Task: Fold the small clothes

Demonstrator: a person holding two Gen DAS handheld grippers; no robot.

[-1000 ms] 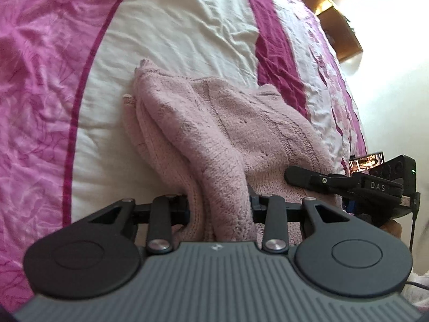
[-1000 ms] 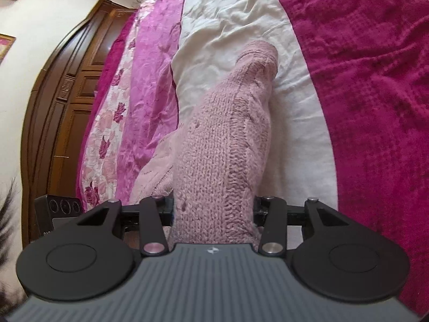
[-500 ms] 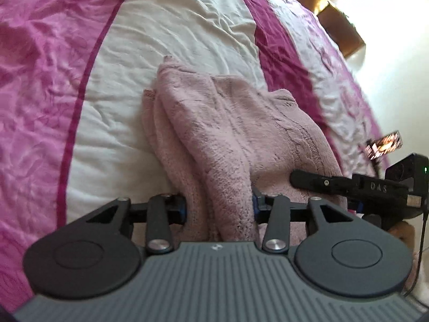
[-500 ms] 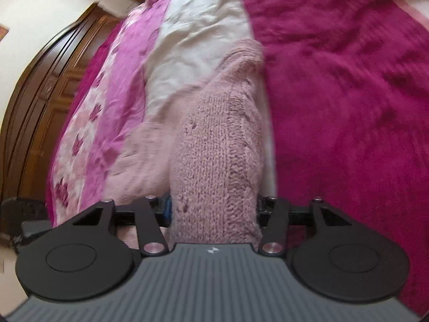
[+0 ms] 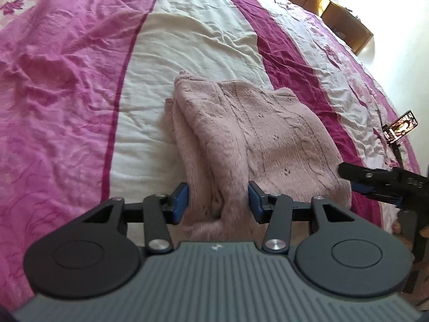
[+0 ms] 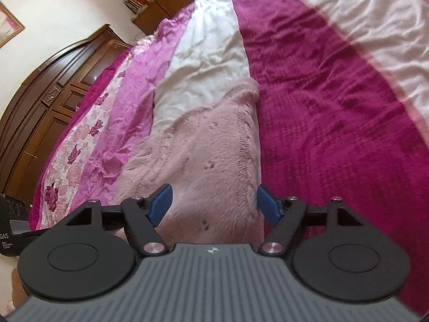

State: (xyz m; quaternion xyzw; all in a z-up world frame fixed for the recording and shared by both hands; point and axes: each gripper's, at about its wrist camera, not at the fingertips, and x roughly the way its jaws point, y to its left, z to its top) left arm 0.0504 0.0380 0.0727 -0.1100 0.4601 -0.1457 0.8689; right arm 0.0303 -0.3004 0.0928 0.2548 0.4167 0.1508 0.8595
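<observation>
A pale pink knitted sweater [image 5: 257,136] lies folded on the white stripe of the bedspread [image 5: 187,40]. My left gripper [image 5: 217,201] is shut on a thick bunched fold at the sweater's near left edge, blue pads pressed against both sides. In the right wrist view the sweater [image 6: 209,155] rests flat on the bed, along the edge of the dark magenta stripe. My right gripper [image 6: 213,204] is open, its blue pads spread to either side of the sweater's near end. The right gripper's fingers [image 5: 359,174] also show at the sweater's right edge in the left wrist view.
The striped pink, white and magenta bedspread [image 6: 335,123] fills both views. A phone on a stand [image 5: 400,127] is at the bed's right side. A dark wooden wardrobe [image 6: 45,102] stands beyond the bed on the left, and a wooden shelf [image 5: 343,18] at the far right.
Both grippers have lowered the sweater onto the bed, where it now lies flatter. The right gripper's fingers have spread and let go; the left still clamps its fold.
</observation>
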